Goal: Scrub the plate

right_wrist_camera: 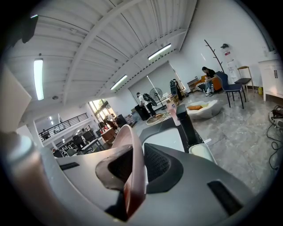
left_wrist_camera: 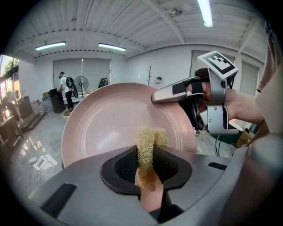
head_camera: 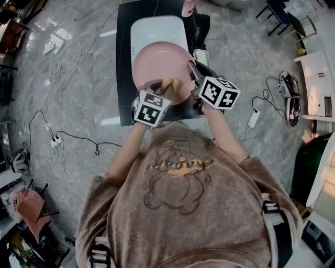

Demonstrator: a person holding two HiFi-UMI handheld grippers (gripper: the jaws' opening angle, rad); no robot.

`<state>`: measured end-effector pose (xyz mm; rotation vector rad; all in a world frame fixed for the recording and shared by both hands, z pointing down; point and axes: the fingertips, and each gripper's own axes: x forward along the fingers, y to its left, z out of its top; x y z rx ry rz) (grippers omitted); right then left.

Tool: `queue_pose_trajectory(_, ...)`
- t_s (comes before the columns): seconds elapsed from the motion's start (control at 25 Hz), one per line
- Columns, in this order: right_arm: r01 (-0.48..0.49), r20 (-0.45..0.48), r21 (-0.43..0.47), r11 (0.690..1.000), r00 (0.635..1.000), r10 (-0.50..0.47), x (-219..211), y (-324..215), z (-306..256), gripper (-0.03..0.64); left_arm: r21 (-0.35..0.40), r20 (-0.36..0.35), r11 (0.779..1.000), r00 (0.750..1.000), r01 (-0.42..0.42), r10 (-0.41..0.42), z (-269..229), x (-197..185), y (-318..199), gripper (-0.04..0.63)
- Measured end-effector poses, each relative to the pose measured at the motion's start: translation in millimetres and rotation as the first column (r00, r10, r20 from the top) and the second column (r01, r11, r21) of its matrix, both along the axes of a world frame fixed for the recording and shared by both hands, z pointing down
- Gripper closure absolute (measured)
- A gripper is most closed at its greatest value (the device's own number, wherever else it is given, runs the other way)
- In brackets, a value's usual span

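A pink plate [head_camera: 157, 65] is held tilted above the white basin [head_camera: 152, 29]. My right gripper [head_camera: 194, 78] is shut on the plate's right rim; in the right gripper view the rim [right_wrist_camera: 135, 163] runs edge-on between the jaws. My left gripper [head_camera: 159, 90] is shut on a yellowish scrub pad [head_camera: 168, 84] at the plate's near edge. In the left gripper view the pad [left_wrist_camera: 148, 152] is folded between the jaws, its tip against the plate's face [left_wrist_camera: 115, 121], with the right gripper [left_wrist_camera: 177, 95] clamped on the rim beyond.
The basin sits on a dark table [head_camera: 124, 78]. A bottle [head_camera: 188, 6] stands at the table's far edge. Cables and power strips [head_camera: 55, 141] lie on the marble floor to the left and right. A person [left_wrist_camera: 65, 86] stands far off in the hall.
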<state>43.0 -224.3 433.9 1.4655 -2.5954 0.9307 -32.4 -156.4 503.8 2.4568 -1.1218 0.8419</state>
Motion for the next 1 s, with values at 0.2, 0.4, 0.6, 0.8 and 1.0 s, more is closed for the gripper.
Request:
queue_pose_trajectory(0.2, 0.031, -0.009, 0.005, 0.999, 0.999, -0.031, -6.8, 6.5, 3.6, 0.568, 0.028, -0.029, 1.0, 1.0, 0.003, -0.002, -13.0, 5.9, -9.6, 0.508)
queue_pose_trajectory(0.4, 0.065, 0.005, 0.006, 0.998, 0.998, -0.065, -12.4, 11.7, 5.0, 0.569, 0.062, -0.074, 0.997, 0.996, 0.054, -0.049, -27.7, 1.7, -26.2, 0.508)
queue_pose_trajectory(0.6, 0.102, -0.001, 0.015, 0.995, 0.995, -0.102, -20.5, 15.8, 4.3, 0.569, 0.087, -0.082, 0.993, 0.994, 0.074, -0.067, -41.6, -1.6, -38.8, 0.506)
queue_pose_trajectory(0.8, 0.127, 0.0, 0.012, 0.992, 0.992, -0.127, -24.1, 18.2, 5.1, 0.574, 0.127, -0.058, 0.989, 0.996, 0.081, -0.074, -55.7, -10.4, -59.3, 0.506)
queue_pose_trajectory(1.0, 0.141, 0.003, 0.014, 0.99, 0.99, -0.141, -26.7, 20.6, 4.4, 0.575, 0.151, -0.034, 0.983, 0.994, 0.108, -0.104, -66.4, -30.4, -75.2, 0.506)
